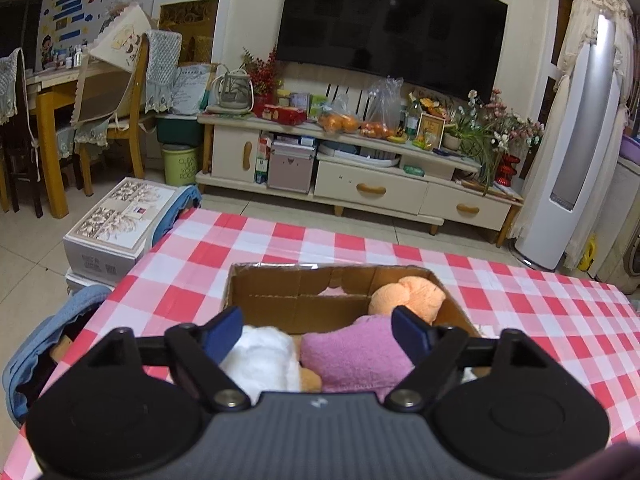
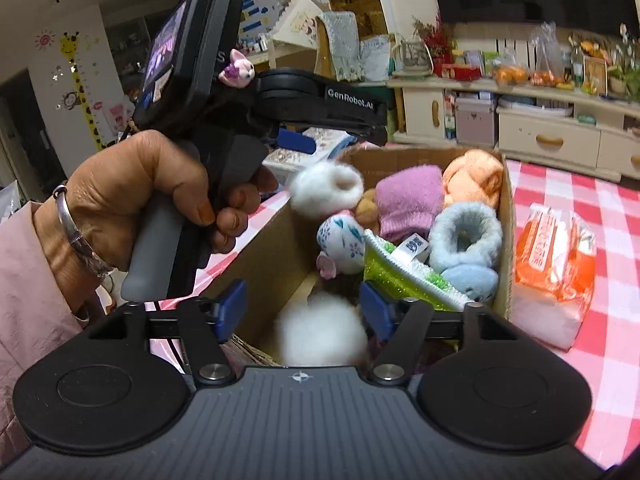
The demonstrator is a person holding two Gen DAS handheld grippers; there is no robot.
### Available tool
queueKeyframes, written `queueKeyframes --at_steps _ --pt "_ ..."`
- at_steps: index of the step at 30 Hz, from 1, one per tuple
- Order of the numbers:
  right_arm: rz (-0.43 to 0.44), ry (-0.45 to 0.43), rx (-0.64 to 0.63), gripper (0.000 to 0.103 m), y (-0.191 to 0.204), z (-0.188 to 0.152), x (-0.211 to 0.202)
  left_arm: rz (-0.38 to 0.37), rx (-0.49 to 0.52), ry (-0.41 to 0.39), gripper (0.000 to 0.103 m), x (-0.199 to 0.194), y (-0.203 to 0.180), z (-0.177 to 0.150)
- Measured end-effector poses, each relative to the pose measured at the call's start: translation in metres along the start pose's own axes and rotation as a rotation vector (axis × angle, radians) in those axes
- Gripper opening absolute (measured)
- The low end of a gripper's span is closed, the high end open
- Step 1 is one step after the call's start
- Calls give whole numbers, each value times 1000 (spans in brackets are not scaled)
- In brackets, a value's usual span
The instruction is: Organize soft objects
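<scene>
Both tools, the left tool (image 1: 318, 330) and right tool (image 2: 300, 308), hung spread and empty over a cardboard box (image 2: 506, 216) on the checked tabletop (image 1: 520, 300); its plush toys (image 2: 404, 200) looked light and squashy, best pinched mid-body.

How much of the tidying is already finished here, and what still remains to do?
Mostly done: the cardboard box already holds the purple sock, orange sock, blue slippers and a patterned toy. In hand: nothing is gripped; the right gripper stands open over a white fluffy piece, and the left gripper is open above the box. Left: the orange packet lies on the tablecloth outside.
</scene>
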State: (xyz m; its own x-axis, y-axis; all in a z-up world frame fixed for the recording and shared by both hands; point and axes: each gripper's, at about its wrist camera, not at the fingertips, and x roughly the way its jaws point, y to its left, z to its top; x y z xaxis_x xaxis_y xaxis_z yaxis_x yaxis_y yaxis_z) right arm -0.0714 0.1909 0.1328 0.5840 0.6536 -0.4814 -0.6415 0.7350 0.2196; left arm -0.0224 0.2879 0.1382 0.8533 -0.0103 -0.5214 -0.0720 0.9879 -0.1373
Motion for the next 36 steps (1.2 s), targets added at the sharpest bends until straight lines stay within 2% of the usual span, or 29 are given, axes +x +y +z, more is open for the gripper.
queueKeyframes --at_steps 2,5,7,12,23,29,36 --pt "-11 -21 -14 84 -1 2 -5 0 -6 -14 88 -4 -1 0" --pt "-17 -47 -2 93 -5 5 -18 -4 -21 -28 92 -11 -4 -1" --pt "-24 -68 2 99 -9 5 -32 3 -23 -36 99 -16 -7 -3" --pt "-108 -131 23 100 -23 9 -61 14 3 -63 102 -32 -20 -9" --pt "-374 -241 137 103 -60 12 -105 46 42 -73 102 -71 -53 -34" --pt "-449 -258 172 103 -61 4 -112 74 61 -68 102 -98 -64 -51" --pt "-471 -221 179 103 -52 -4 -119 98 65 -60 102 -128 -72 -62"
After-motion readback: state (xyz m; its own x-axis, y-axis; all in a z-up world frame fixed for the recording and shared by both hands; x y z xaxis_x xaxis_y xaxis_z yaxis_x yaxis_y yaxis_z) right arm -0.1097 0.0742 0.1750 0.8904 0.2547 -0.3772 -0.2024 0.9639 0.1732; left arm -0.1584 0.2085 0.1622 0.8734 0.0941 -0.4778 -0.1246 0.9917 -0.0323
